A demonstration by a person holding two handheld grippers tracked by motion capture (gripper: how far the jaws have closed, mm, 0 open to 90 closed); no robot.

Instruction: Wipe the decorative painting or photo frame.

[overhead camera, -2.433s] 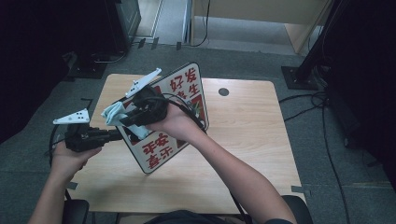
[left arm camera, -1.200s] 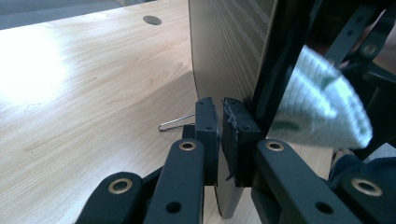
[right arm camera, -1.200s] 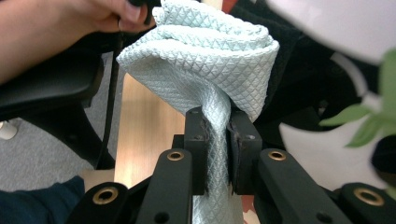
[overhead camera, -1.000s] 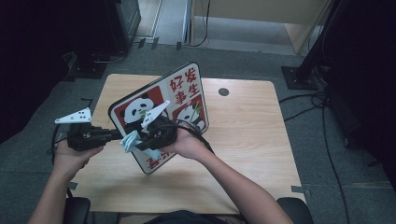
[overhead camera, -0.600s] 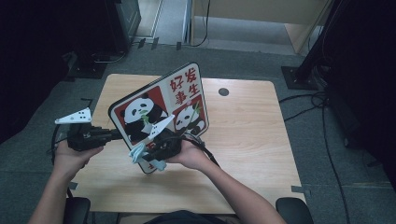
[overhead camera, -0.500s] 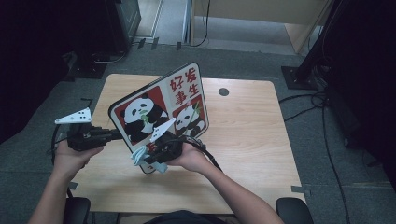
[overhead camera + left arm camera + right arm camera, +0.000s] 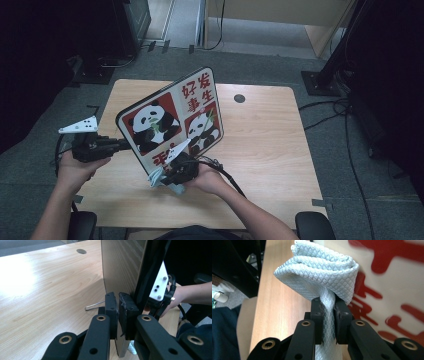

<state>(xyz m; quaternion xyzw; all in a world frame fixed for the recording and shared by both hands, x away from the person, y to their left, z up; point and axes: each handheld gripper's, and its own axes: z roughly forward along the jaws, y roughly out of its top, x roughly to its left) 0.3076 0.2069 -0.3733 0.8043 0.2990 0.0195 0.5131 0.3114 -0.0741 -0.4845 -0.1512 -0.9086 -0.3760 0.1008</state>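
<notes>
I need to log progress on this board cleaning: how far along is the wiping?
Set up: the left gripper clamps the panda board by its edge, tilted up off the table. In hand: the right gripper presses a folded cloth against the board's lower red lettering. How much is already wiped cannot be told; probably the bottom edge remains, then setting the board down.

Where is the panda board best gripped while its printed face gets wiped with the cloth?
At its thin side edge, from the left, as the left gripper does: the panda board stands tilted, so an edge pinch leaves the face free for the right gripper's cloth.
</notes>
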